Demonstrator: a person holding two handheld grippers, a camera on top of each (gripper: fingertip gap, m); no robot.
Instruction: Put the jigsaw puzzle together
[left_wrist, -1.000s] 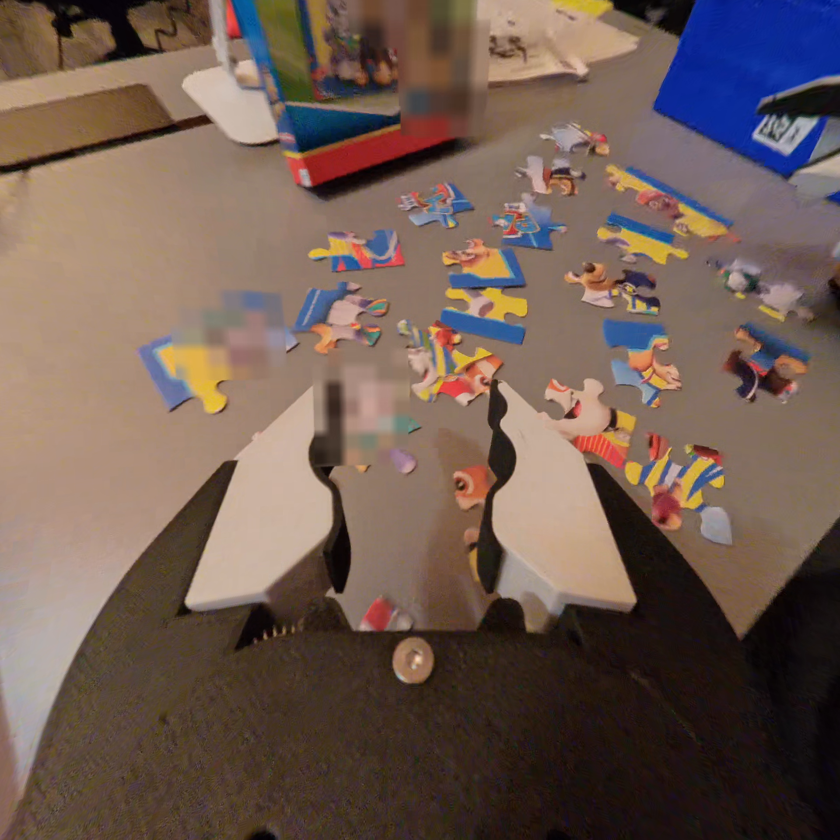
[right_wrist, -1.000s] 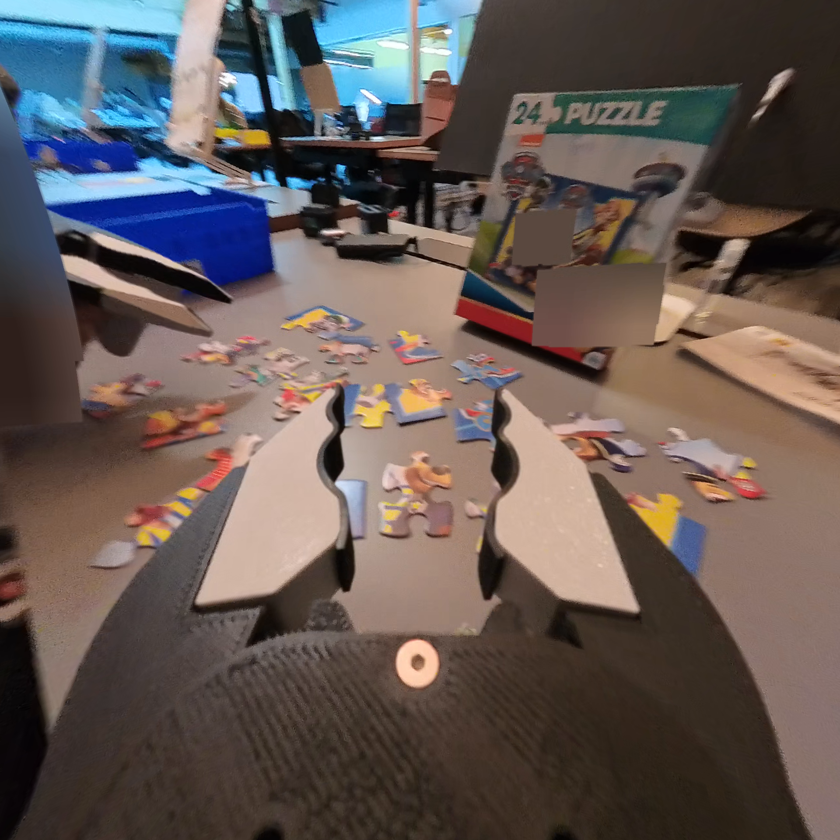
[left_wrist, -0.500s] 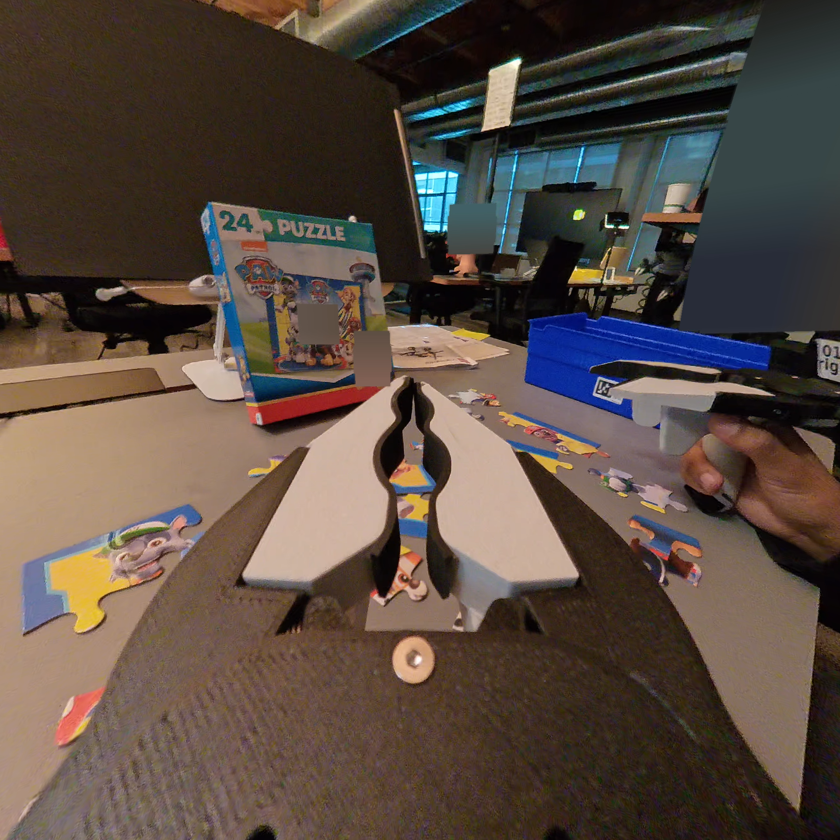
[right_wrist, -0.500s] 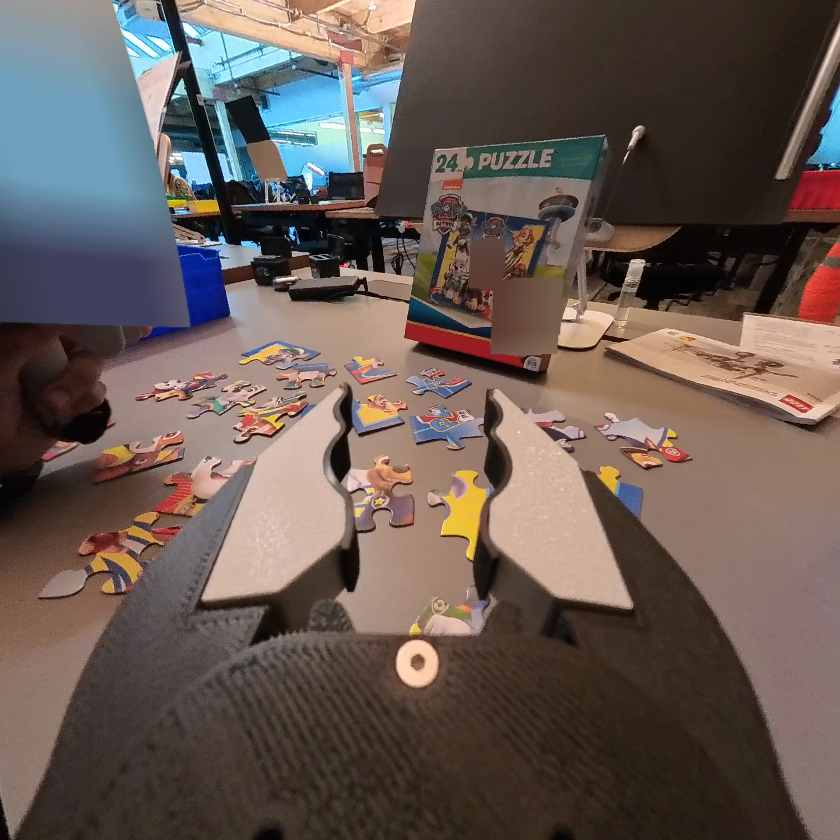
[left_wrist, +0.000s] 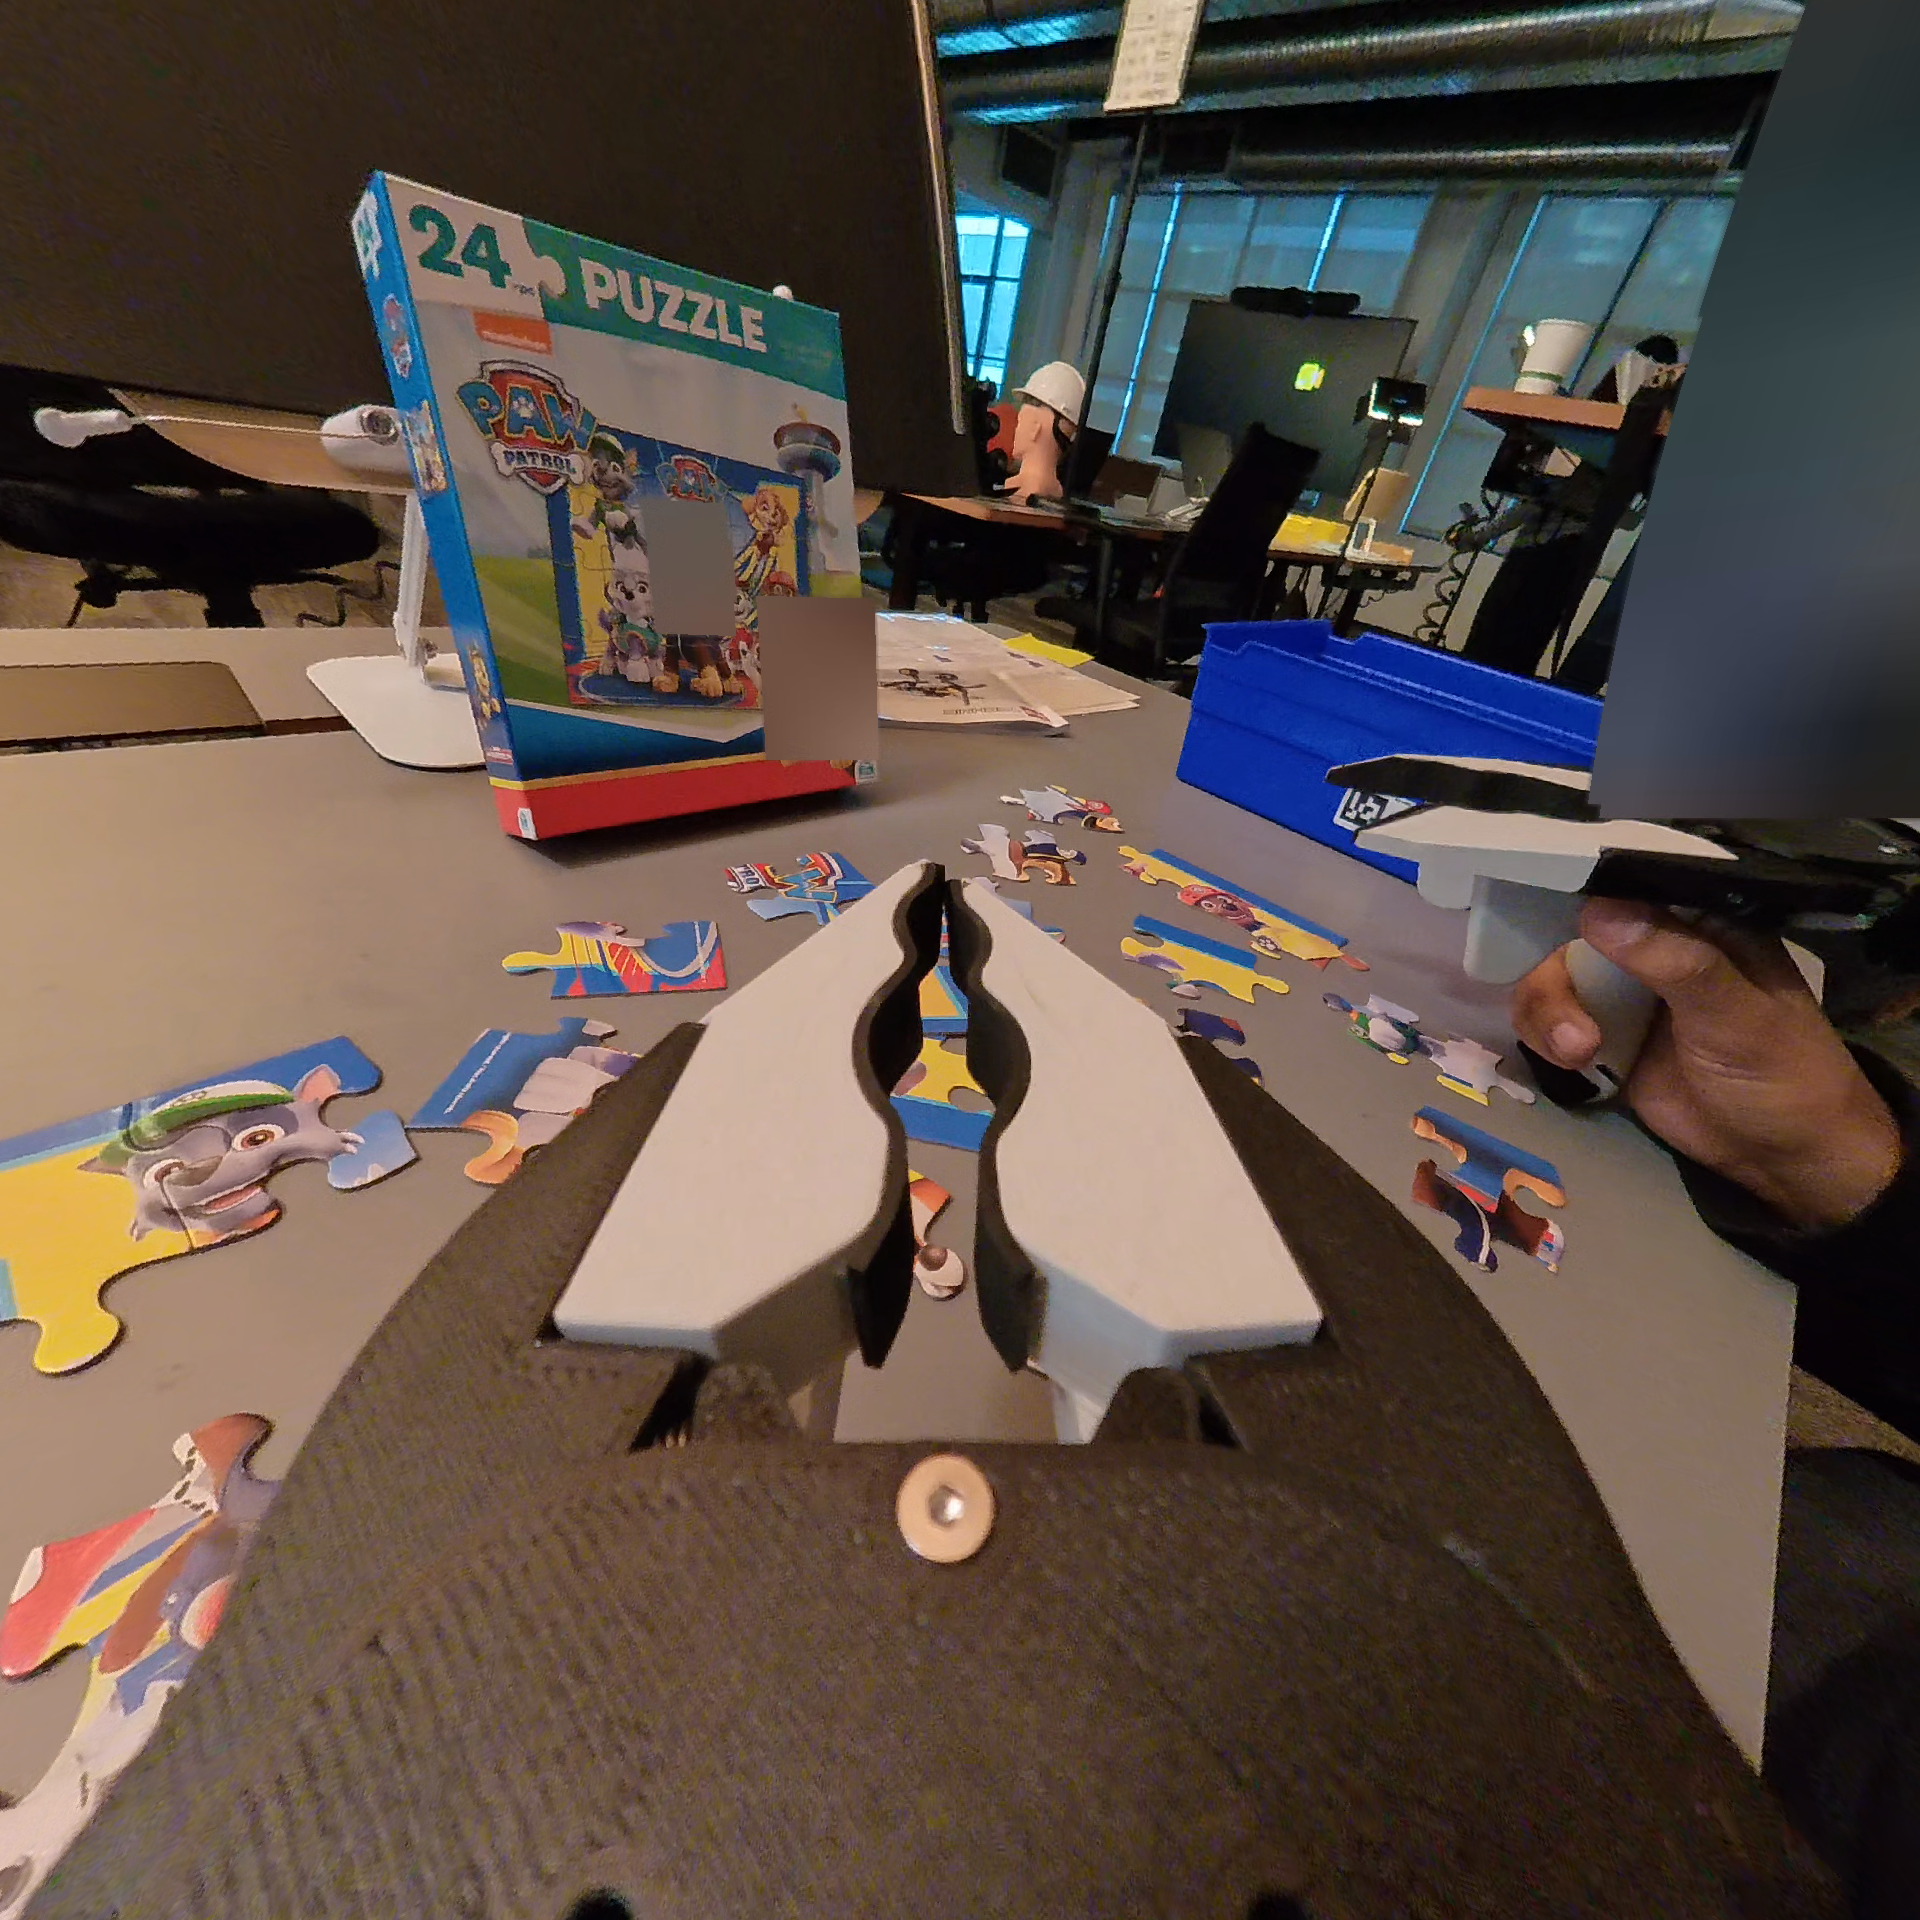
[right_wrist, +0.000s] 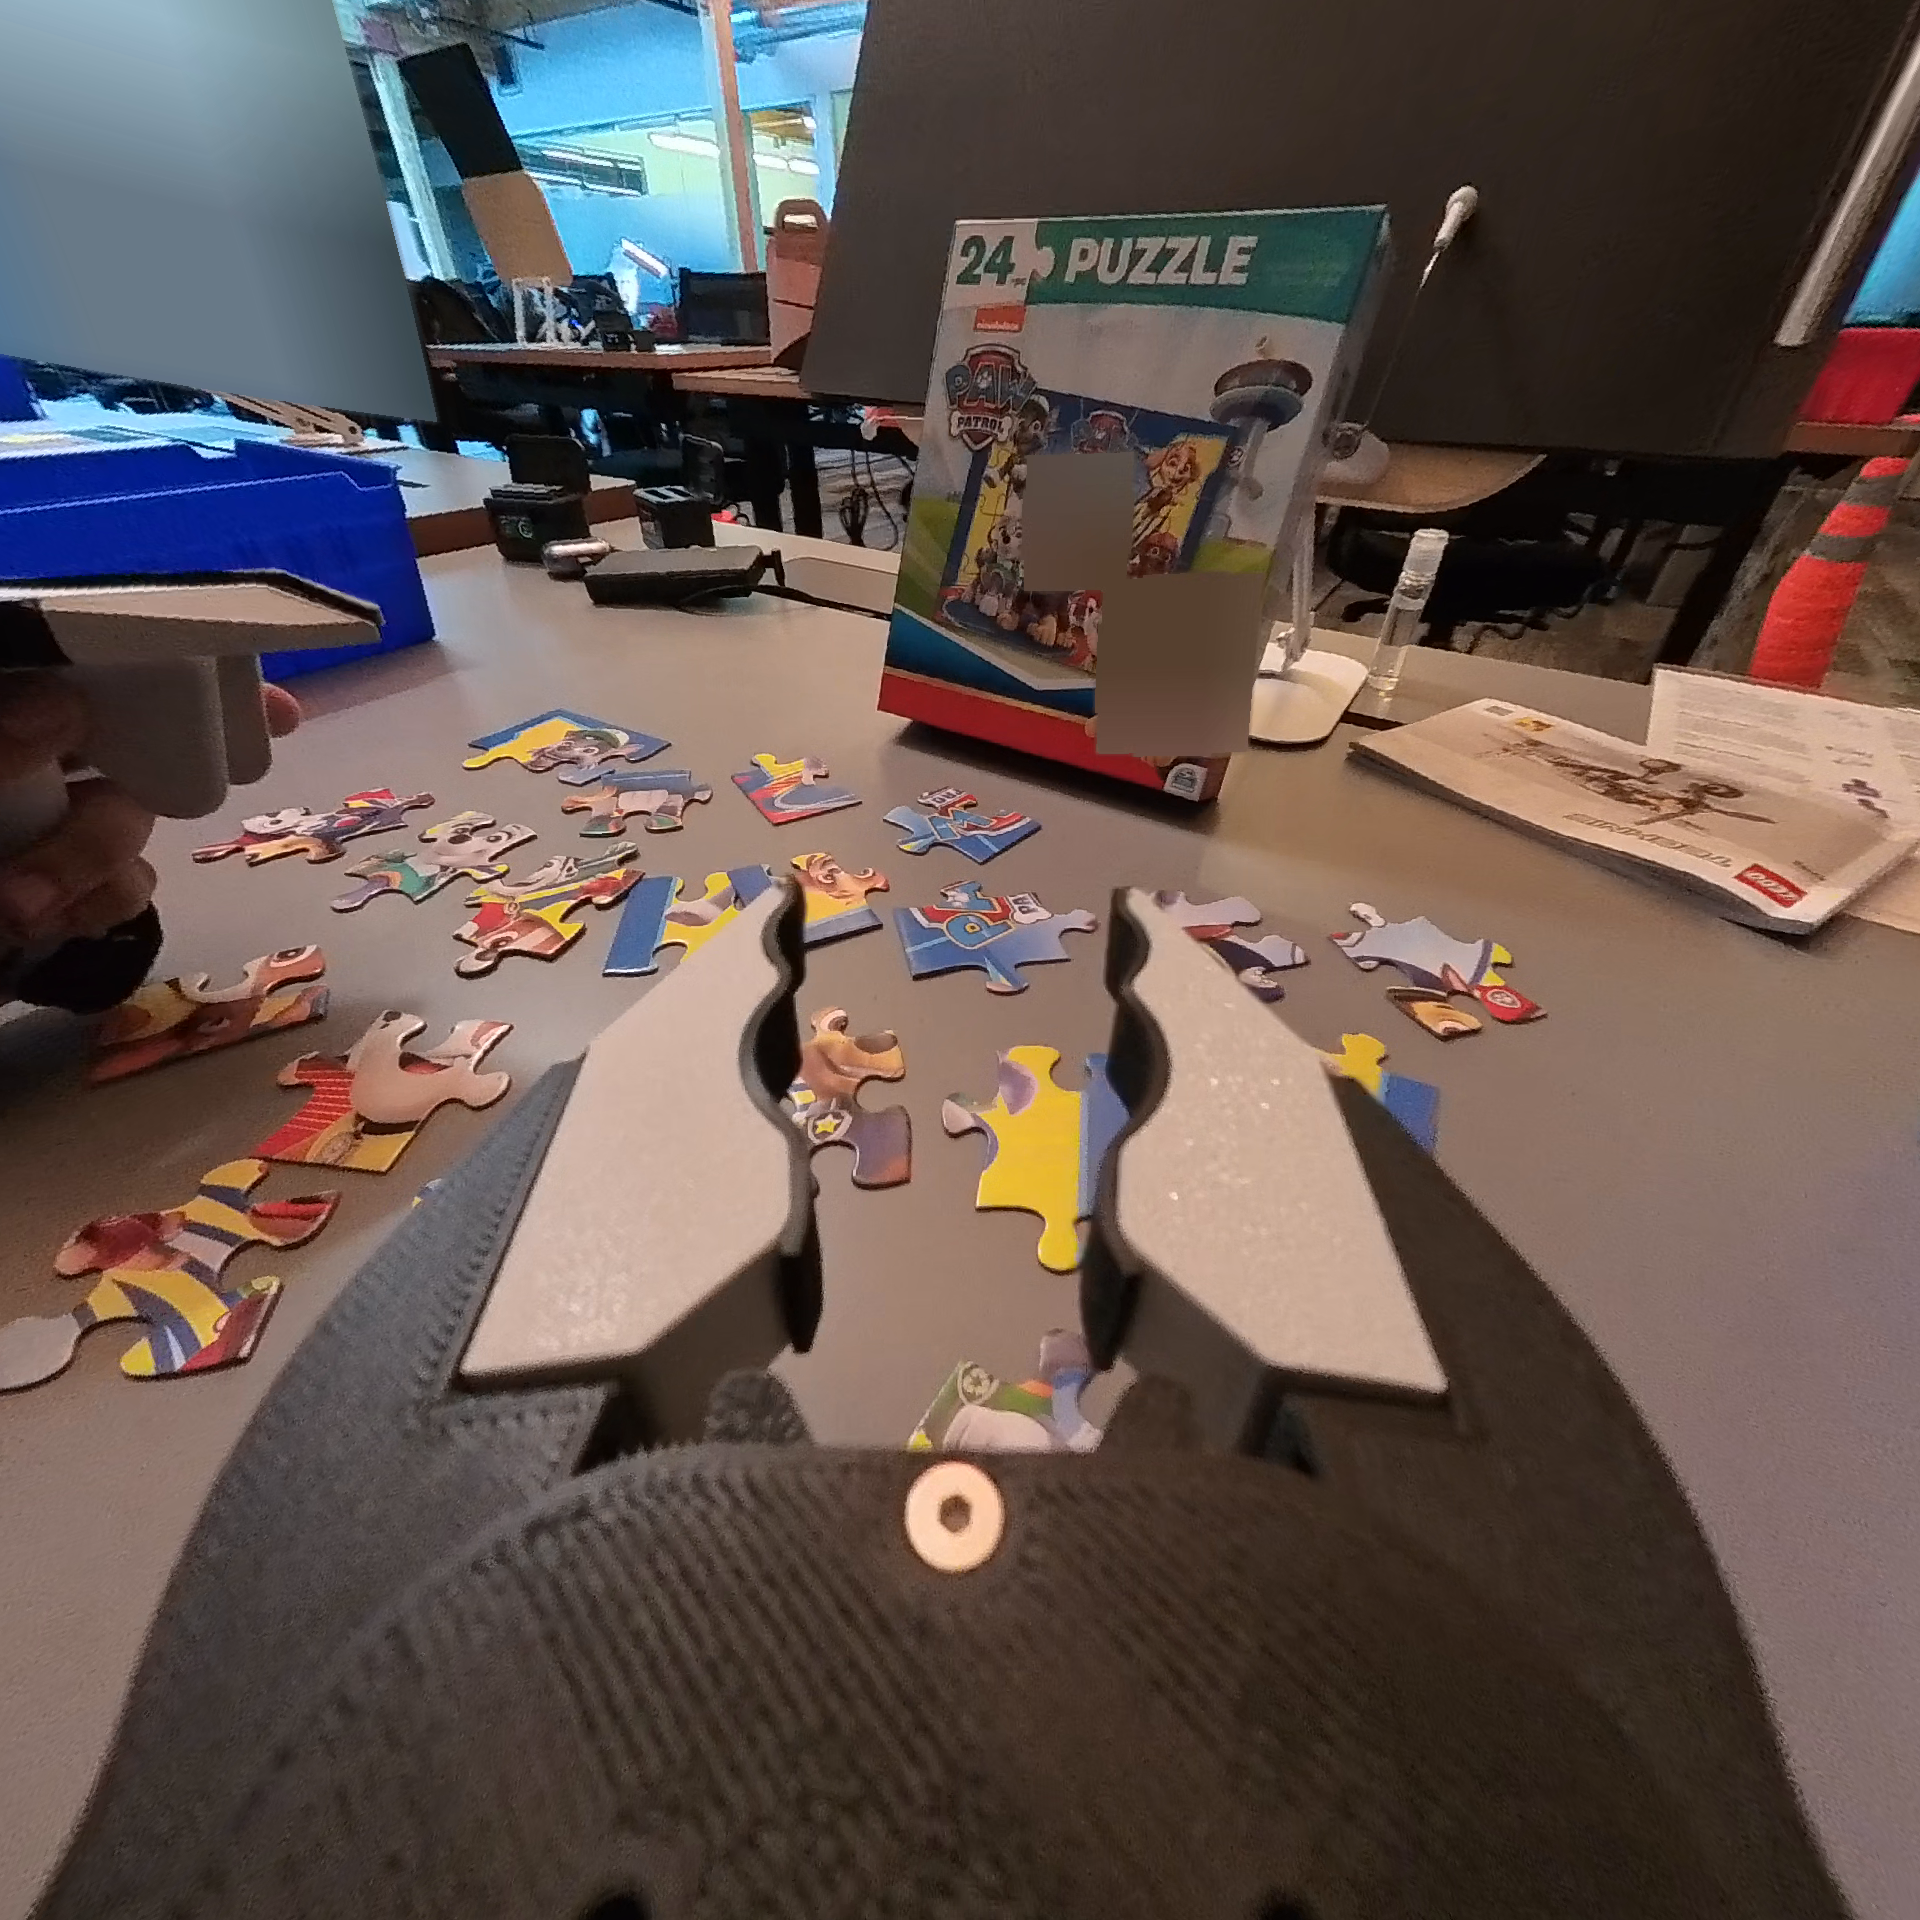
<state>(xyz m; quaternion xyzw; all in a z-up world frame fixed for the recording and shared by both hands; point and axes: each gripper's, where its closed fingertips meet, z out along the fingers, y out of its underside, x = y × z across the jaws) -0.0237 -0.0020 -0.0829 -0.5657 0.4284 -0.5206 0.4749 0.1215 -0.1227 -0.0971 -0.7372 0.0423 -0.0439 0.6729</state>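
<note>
On grey table (right_wrist: 1558, 1143), two grippers, one puzzle box (right_wrist: 1132, 488)

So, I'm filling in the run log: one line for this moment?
left claw: shut, empty | right claw: open, empty | both above loose puzzle pieces on grey table | puzzle box upright behind

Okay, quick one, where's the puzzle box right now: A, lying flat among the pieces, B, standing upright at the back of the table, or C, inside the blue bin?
B: the puzzle box stands upright on the grey table, behind the scattered puzzle pieces.
</note>
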